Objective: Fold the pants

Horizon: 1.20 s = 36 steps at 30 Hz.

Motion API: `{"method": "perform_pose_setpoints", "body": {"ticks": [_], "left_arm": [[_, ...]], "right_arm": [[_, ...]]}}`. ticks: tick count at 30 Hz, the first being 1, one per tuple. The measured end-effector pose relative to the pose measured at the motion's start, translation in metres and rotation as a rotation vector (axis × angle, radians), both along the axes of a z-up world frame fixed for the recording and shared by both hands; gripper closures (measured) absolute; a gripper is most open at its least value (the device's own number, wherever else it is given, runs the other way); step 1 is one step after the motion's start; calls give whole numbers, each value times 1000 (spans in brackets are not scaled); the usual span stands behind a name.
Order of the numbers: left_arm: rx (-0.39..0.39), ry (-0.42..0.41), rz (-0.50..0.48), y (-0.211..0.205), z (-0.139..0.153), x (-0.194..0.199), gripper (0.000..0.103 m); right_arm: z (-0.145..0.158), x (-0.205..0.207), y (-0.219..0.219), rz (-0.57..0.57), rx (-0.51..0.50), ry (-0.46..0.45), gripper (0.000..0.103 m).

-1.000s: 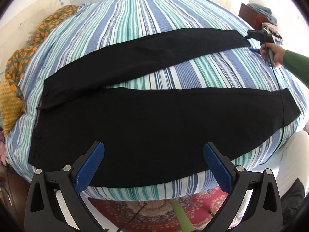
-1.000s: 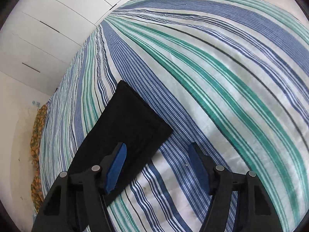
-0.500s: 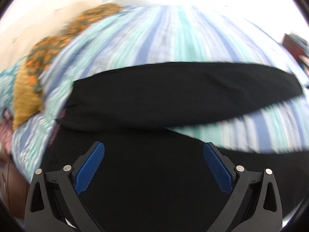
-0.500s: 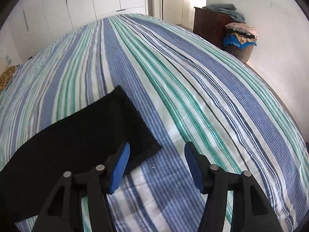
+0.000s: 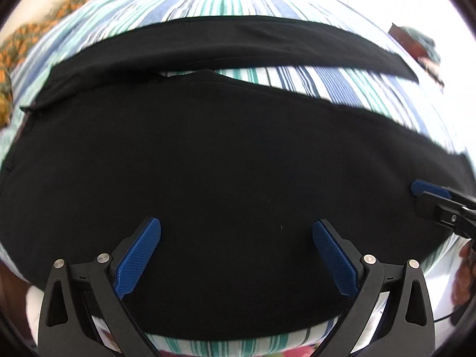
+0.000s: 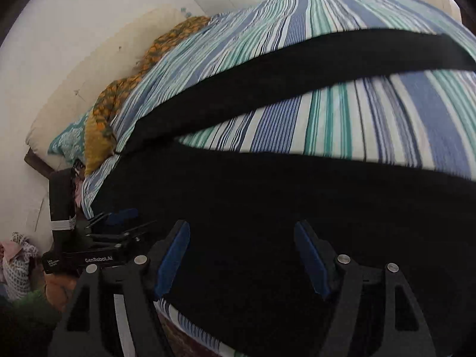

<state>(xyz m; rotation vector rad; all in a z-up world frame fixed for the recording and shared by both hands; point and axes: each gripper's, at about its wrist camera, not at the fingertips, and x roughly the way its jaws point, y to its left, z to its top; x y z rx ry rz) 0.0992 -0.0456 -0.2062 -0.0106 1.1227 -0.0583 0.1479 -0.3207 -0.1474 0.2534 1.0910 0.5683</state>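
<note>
Black pants (image 5: pixel 223 163) lie spread flat on a striped bed (image 5: pixel 342 80), the two legs splayed apart in a V. My left gripper (image 5: pixel 236 255) hovers open over the near leg, close to the bed's front edge, with nothing pinched between its pads. In the right wrist view the same pants (image 6: pixel 297 193) fill the lower half. My right gripper (image 6: pixel 241 255) hangs over that near leg too; its jaws are opening and only flat fabric lies below them. One blue finger of the right gripper (image 5: pixel 428 192) shows at the right edge. The left gripper (image 6: pixel 125 220) appears to the right one's left.
An orange patterned cloth (image 6: pixel 131 83) and a teal pillow (image 6: pixel 71 139) lie at the head of the bed (image 6: pixel 357 119). A dark dresser with clothes (image 5: pixel 416 41) stands beyond the far corner. A heap of clothes (image 6: pixel 17 255) sits on the floor by the wall.
The right gripper left the far leg's hem and swung across to the near leg beside the left gripper. The left gripper sank closer to the pants.
</note>
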Motion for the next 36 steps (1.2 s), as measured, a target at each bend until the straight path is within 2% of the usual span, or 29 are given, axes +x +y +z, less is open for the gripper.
{"method": "perform_pose_setpoints", "body": {"ticks": [1, 4, 7, 10, 12, 14, 16, 19, 24, 28, 30, 32, 34, 36], "left_arm": [[17, -3, -13, -1, 2, -3, 1], [4, -18, 27, 14, 11, -14, 1], [-12, -3, 113, 38, 8, -21, 1], [-5, 2, 142, 47, 11, -25, 1], [-8, -14, 148, 49, 17, -32, 1], [-15, -33, 152, 50, 24, -37, 1], [-12, -64, 151, 58, 34, -35, 1], [34, -132, 170, 78, 50, -15, 1], [87, -249, 327, 143, 66, 36, 1], [102, -223, 437, 185, 35, 70, 1], [110, -151, 457, 200, 7, 80, 1], [65, -75, 465, 211, -21, 82, 0], [63, -144, 472, 209, -26, 72, 0], [109, -148, 465, 201, -25, 73, 0]], "right_arm": [[-8, -6, 2, 6, -22, 29, 31], [-3, -20, -20, -33, -97, -7, 31], [10, -23, -70, -181, -187, -24, 30], [9, -37, -129, -370, -142, 21, 30], [6, -45, -152, -465, -99, 41, 30], [10, -50, -158, -509, -73, 29, 29], [14, -54, -149, -510, -98, 11, 26], [19, -49, -128, -467, -98, 8, 26], [41, -4, -83, -339, -77, -4, 26], [67, 48, -15, -196, -26, -58, 26], [79, 72, 27, -114, -14, -92, 26], [88, 96, 72, -20, 2, -129, 25], [91, 116, 119, 80, -1, -166, 23], [85, 138, 165, 166, -18, -182, 23]]}}
